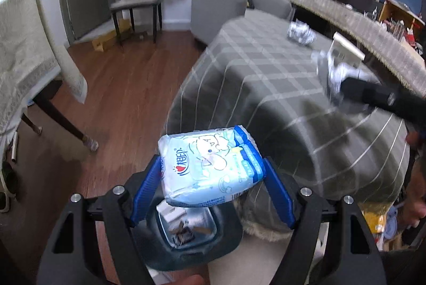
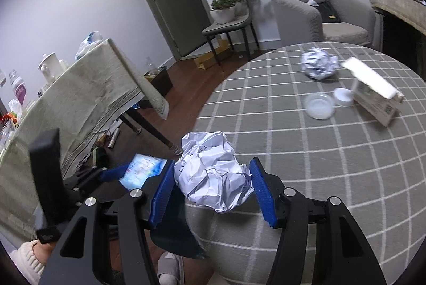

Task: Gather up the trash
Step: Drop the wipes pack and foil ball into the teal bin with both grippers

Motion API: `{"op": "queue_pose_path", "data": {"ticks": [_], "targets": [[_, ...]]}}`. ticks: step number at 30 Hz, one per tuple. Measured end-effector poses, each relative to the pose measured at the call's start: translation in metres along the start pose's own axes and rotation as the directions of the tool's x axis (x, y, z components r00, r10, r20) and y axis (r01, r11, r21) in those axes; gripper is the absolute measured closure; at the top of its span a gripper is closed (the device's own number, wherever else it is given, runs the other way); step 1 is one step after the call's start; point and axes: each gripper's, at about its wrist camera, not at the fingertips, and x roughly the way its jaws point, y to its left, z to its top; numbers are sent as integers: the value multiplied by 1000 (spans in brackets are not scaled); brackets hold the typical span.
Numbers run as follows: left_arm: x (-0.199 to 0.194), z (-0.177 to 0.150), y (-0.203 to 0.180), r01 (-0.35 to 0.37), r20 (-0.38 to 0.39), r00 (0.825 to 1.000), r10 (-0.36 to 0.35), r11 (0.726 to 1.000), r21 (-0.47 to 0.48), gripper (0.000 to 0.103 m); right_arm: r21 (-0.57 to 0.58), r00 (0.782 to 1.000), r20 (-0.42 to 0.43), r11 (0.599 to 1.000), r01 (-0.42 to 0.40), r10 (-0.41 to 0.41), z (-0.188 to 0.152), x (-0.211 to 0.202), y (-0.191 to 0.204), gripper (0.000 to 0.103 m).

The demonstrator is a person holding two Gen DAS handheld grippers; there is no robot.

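My left gripper (image 1: 213, 178) is shut on a light-blue tissue pack (image 1: 210, 167) and holds it above a dark trash bin (image 1: 186, 237) with a clear liner beside the round table. My right gripper (image 2: 213, 183) is shut on a crumpled white paper ball (image 2: 213, 173) over the table's near edge. The tissue pack (image 2: 142, 170) and left gripper also show at lower left in the right wrist view. The right gripper with its paper (image 1: 338, 74) shows at right in the left wrist view. Another crumpled ball (image 2: 318, 65) lies on the far side of the table.
The round table has a grey checked cloth (image 2: 319, 151). On it stand a white box (image 2: 372, 90), a clear dish (image 2: 319, 105) and a white lid (image 2: 343, 96). A cloth-covered table (image 2: 80, 98) stands left. A grey armchair (image 2: 319, 10) and a chair with plants (image 2: 229, 13) stand behind.
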Motion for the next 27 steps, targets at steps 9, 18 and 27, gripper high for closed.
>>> {"op": "queue_pose_path", "data": {"ticks": [9, 18, 27], "targets": [[15, -18, 28, -29, -111, 993, 28, 1000, -3, 25, -40, 999, -43, 999, -10, 8, 0, 35, 35, 45], [11, -30, 48, -21, -151, 988, 19, 1000, -8, 20, -101, 995, -99, 995, 5, -15, -7, 68, 66, 45], [-19, -23, 77, -21, -56, 998, 17, 998, -62, 25, -159, 992, -126, 987, -5, -16, -12, 93, 95, 45]]}}
